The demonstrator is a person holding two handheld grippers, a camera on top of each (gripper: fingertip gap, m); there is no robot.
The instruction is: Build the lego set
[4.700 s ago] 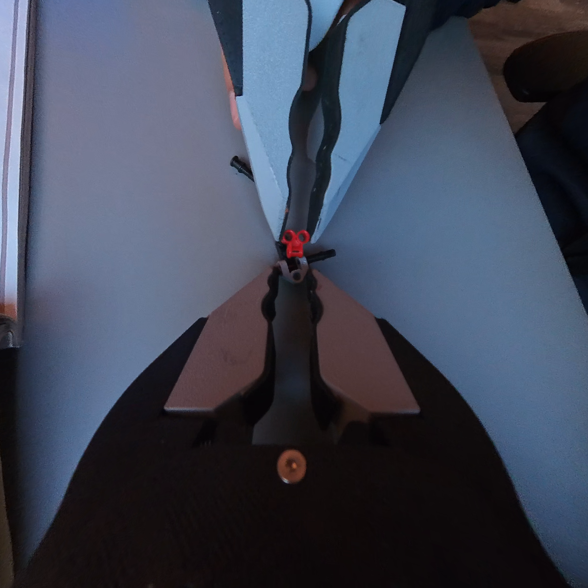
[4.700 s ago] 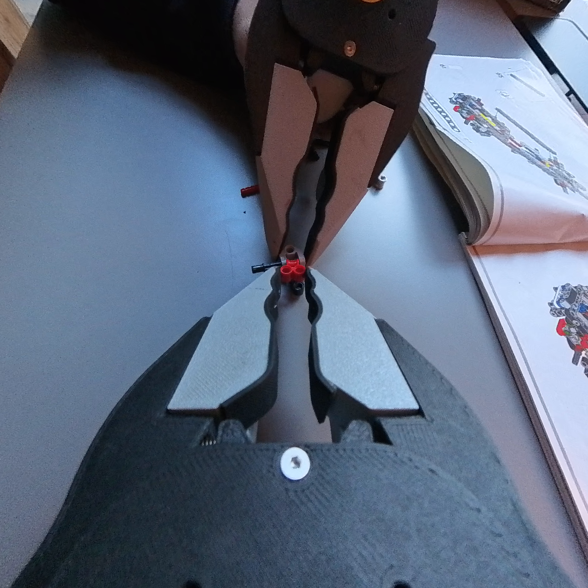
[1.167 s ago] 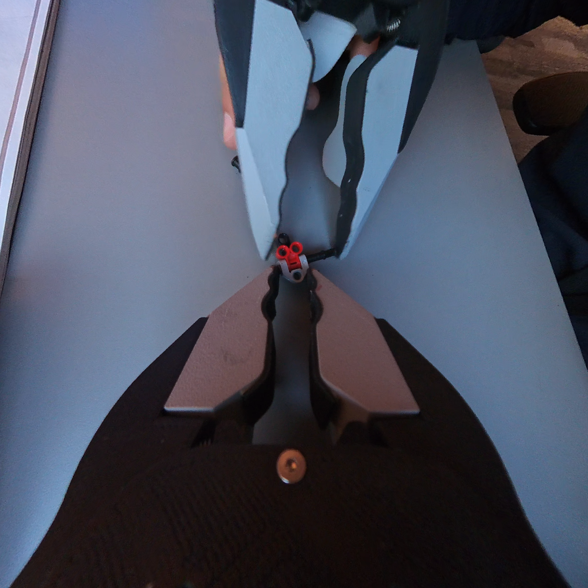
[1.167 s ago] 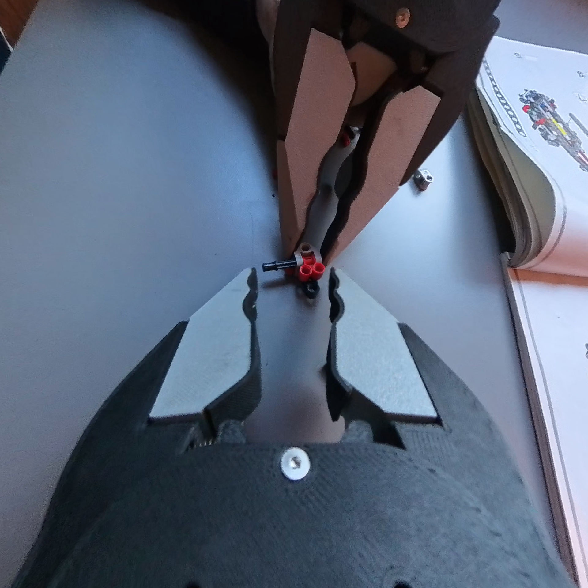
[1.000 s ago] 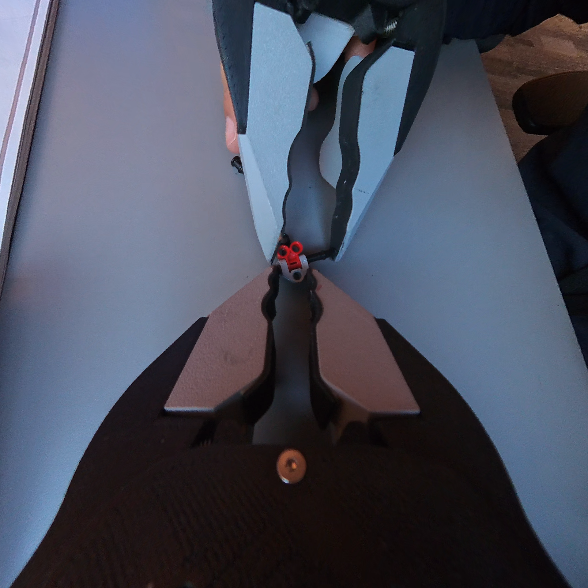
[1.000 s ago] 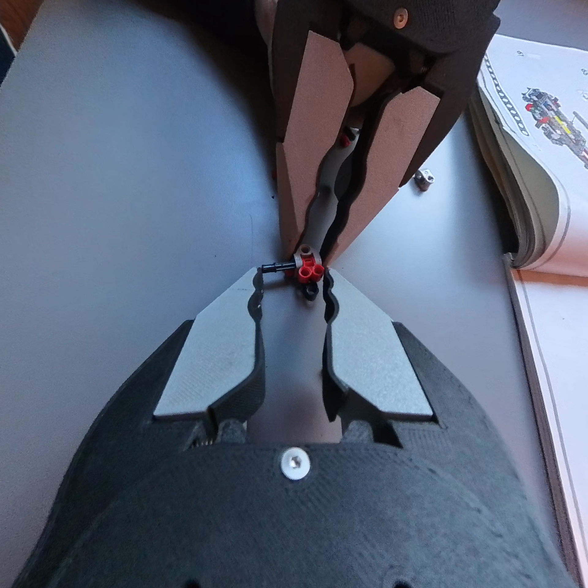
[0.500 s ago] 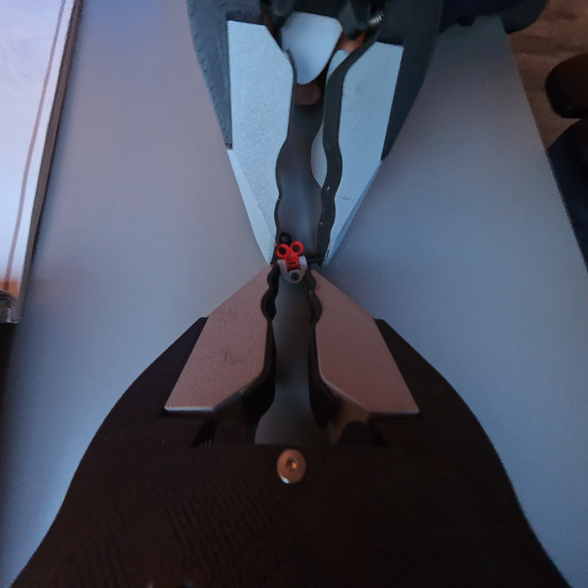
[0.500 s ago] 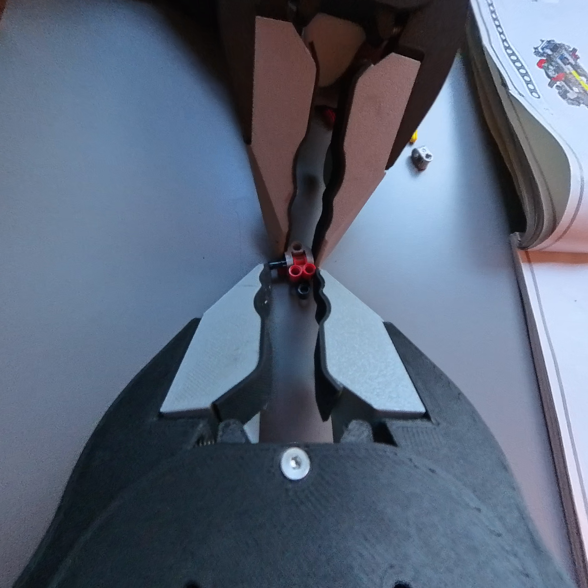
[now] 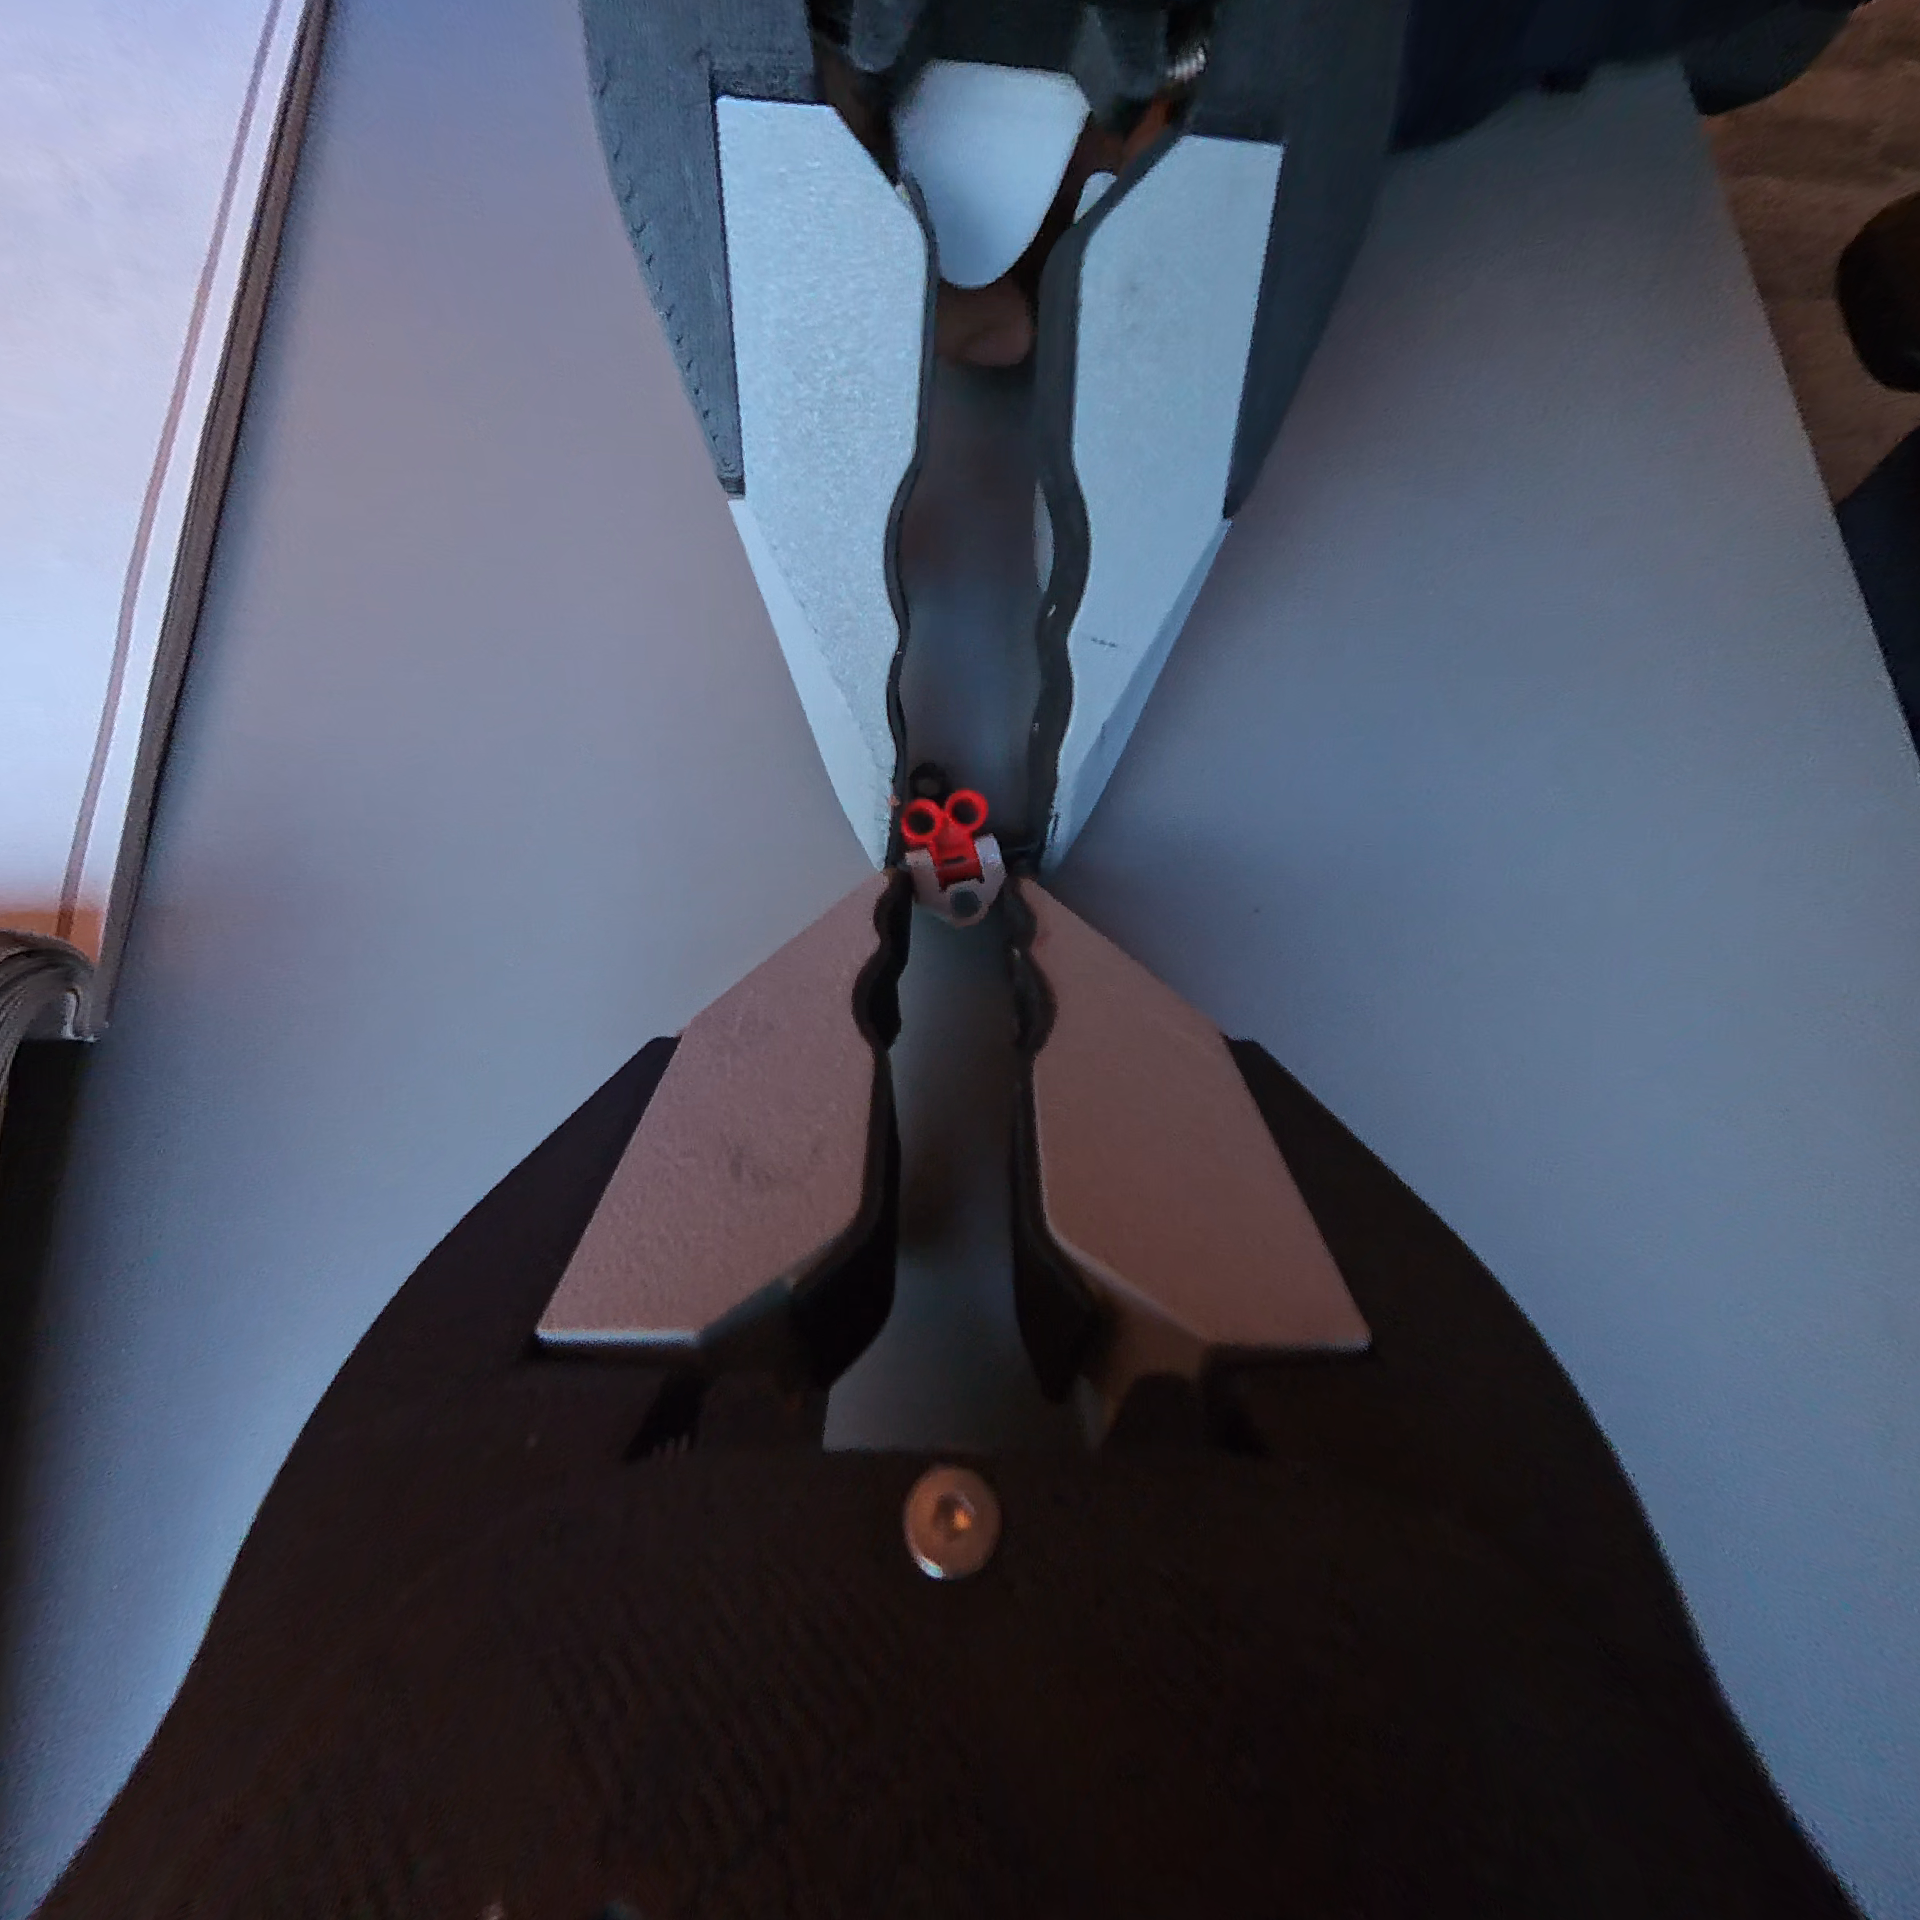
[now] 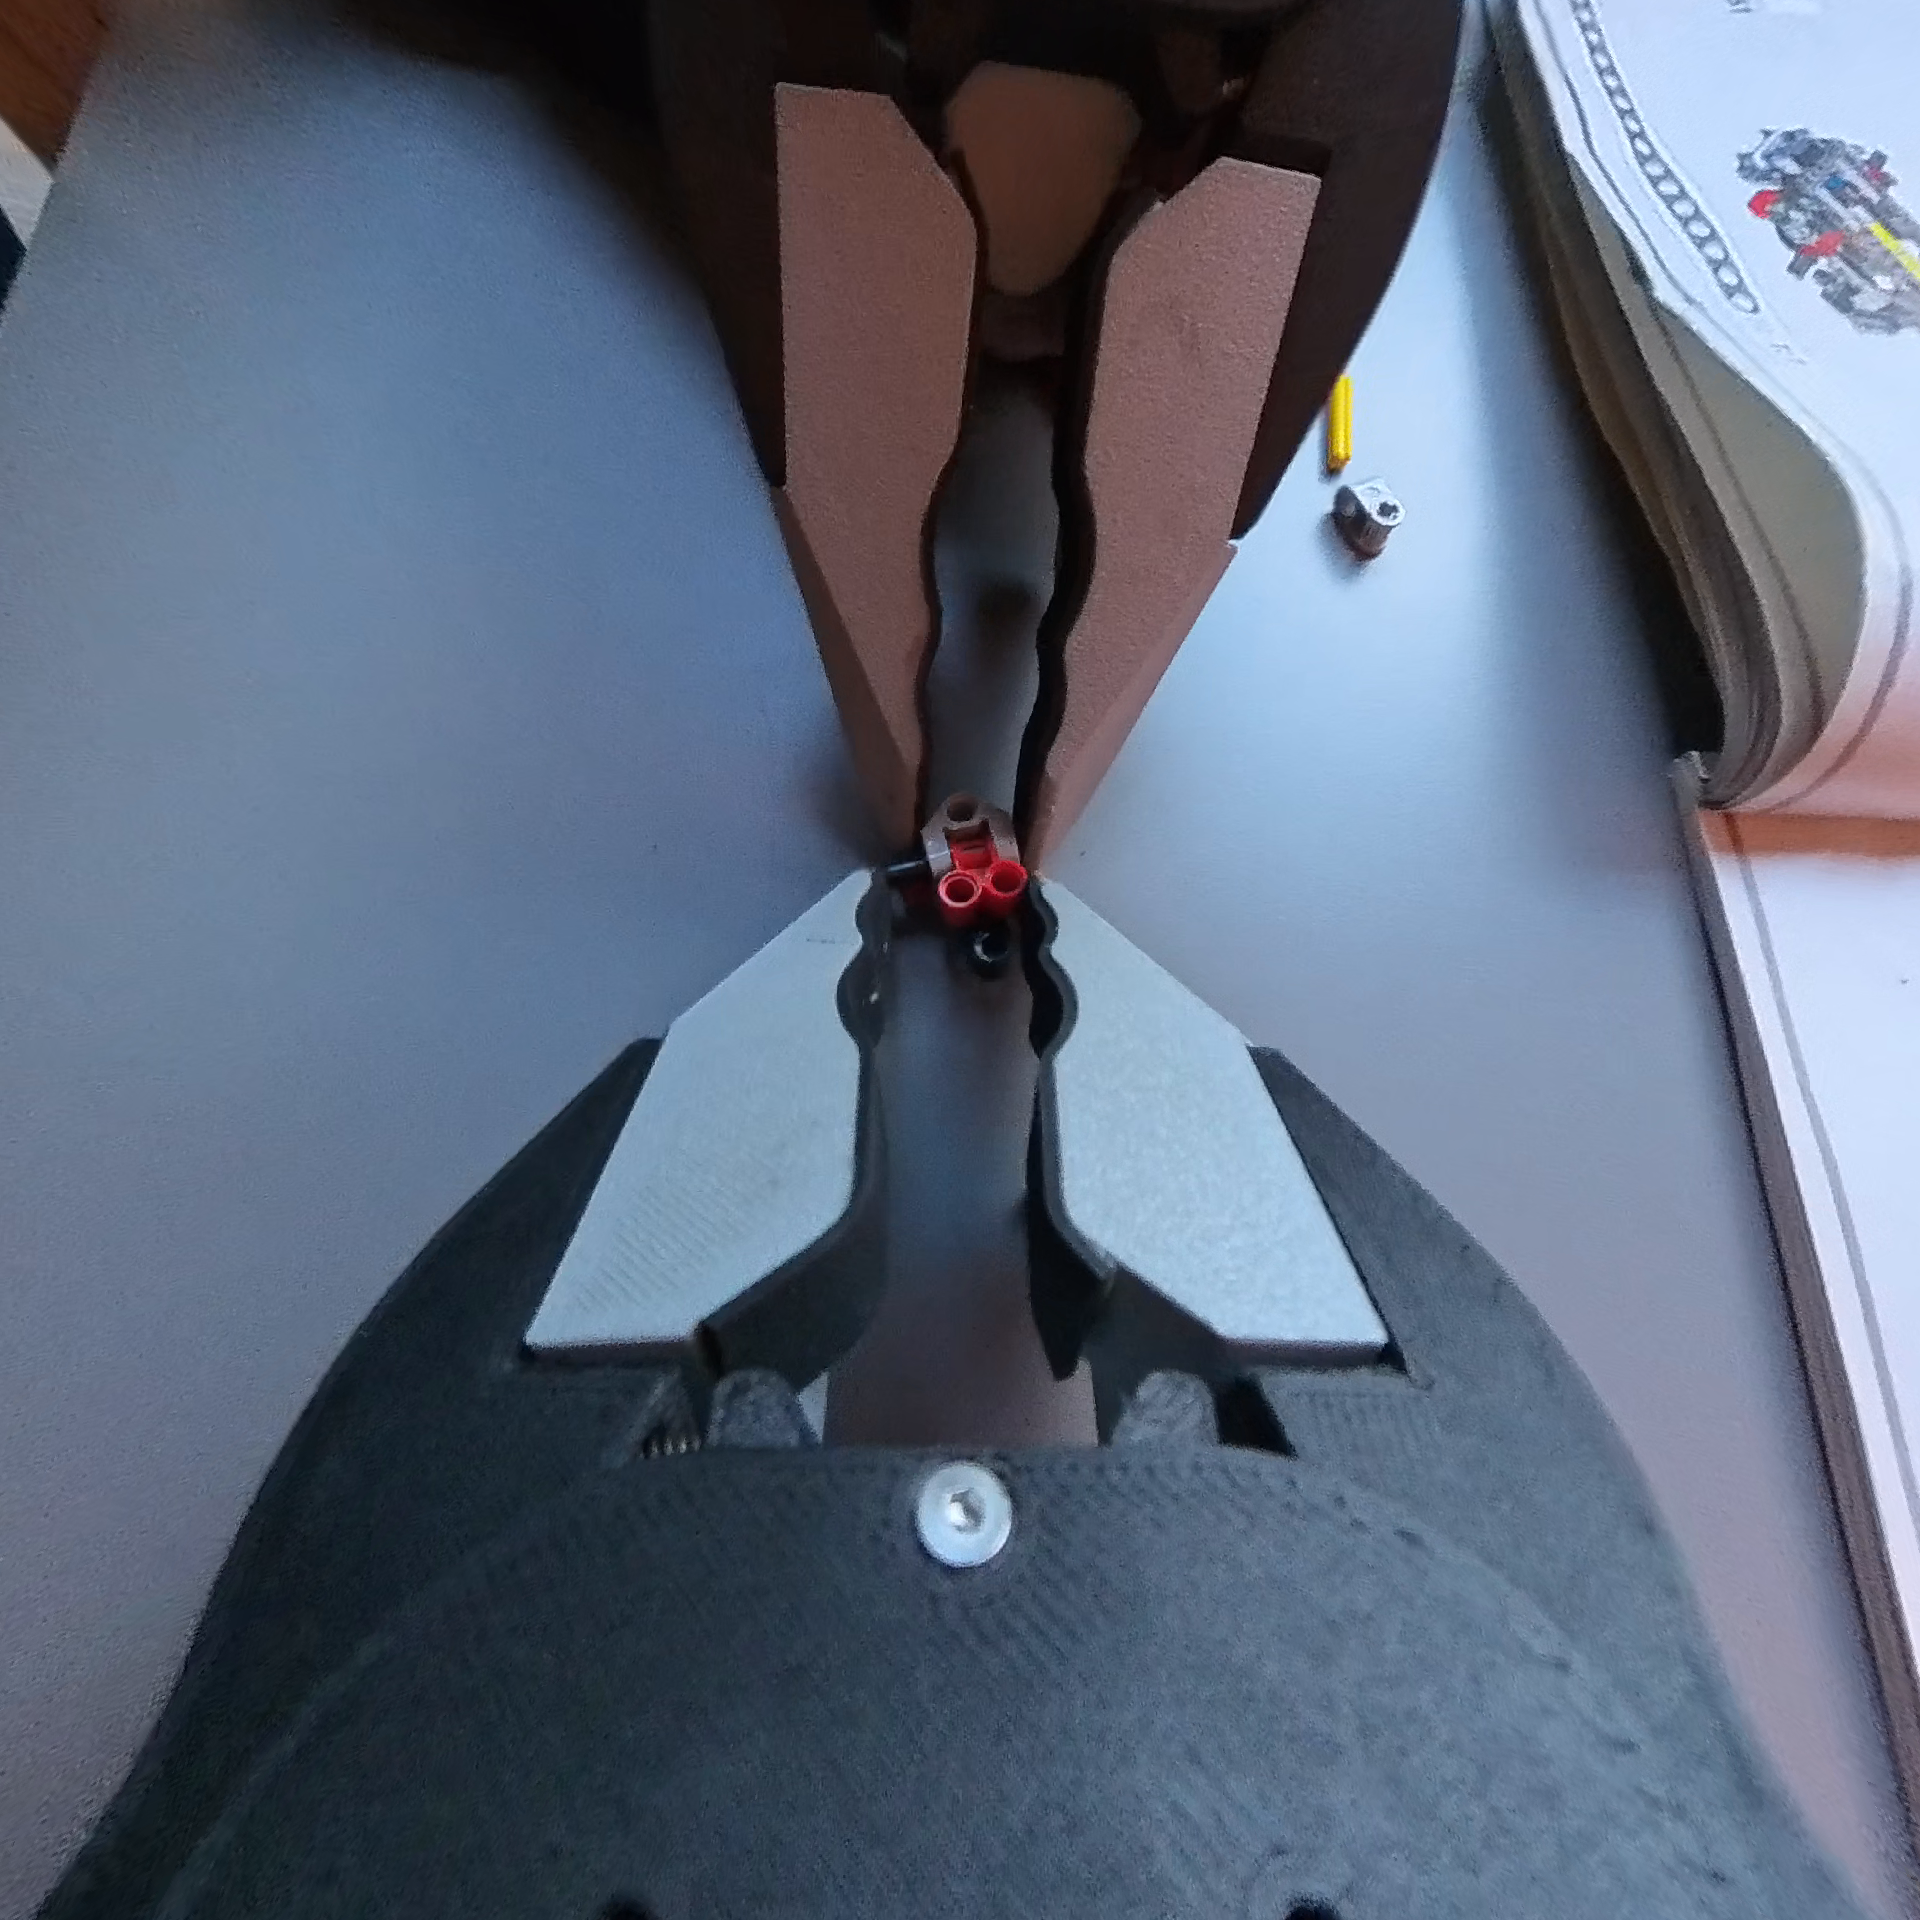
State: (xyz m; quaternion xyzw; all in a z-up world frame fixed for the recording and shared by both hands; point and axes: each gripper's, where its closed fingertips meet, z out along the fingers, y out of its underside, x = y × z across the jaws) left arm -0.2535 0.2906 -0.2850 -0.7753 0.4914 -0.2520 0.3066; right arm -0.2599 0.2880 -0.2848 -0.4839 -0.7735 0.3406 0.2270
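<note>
A small assembly hangs between my two grippers above the grey table [image 9: 468, 623]: a grey connector [image 9: 961, 888], a red two-hole piece [image 9: 943, 826] and a black pin. My left gripper [image 9: 958, 902] is shut on the grey connector. My right gripper [image 10: 956, 906] faces it tip to tip and is shut on the same assembly. One of its pads touches the end of the black pin [image 10: 902, 865], the other the red piece [image 10: 982, 883]. A black ring [image 10: 987, 951] sits just below the red piece, between the right fingers. The grey connector [image 10: 966, 826] looks brownish in the right wrist view.
An open picture booklet [image 10: 1766, 312] lies at the right of the table, with another printed sheet [image 10: 1860, 1143] in front of it. A yellow pin [image 10: 1342, 416] and a small grey connector [image 10: 1369, 516] lie near the booklet. A white sheet [image 9: 104, 416] lies on the left. Less than 4 cm separates the two grippers' tips.
My right gripper's fingers have closed in on the assembly from a wide gap. The black pin sticks out less than before. My left gripper keeps its hold.
</note>
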